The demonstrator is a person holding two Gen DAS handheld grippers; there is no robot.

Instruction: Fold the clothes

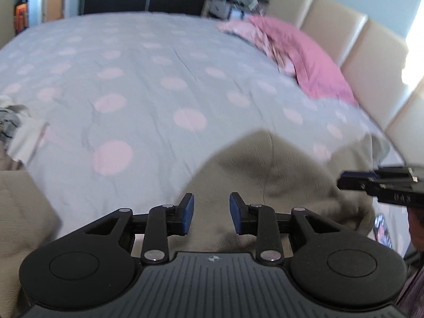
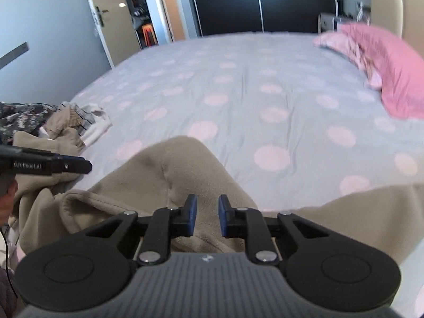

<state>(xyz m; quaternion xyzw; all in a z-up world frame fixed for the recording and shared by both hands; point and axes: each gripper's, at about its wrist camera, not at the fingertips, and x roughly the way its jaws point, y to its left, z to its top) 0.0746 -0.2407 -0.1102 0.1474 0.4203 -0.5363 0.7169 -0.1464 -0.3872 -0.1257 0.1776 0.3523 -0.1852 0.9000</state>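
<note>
Beige fleece garment (image 2: 185,175) lies rumpled on the near edge of the bed (image 2: 251,84), well short of the pink pillow (image 2: 392,79). Left gripper (image 1: 211,213) moderately spread, empty, above the fleece. Right gripper (image 2: 207,216) narrower gap, nothing between its pads, over the same fleece. Unsorted clothes pile (image 2: 53,122) sits left of the garment. Judgement: flatten first; each gripper should pinch one hem corner, single layer, then pull taut.

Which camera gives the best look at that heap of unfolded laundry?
The right wrist view: the laundry pile shows camouflage, beige and white pieces on the bed's left side. The left wrist view catches only a blurry sliver at its left edge.
</note>
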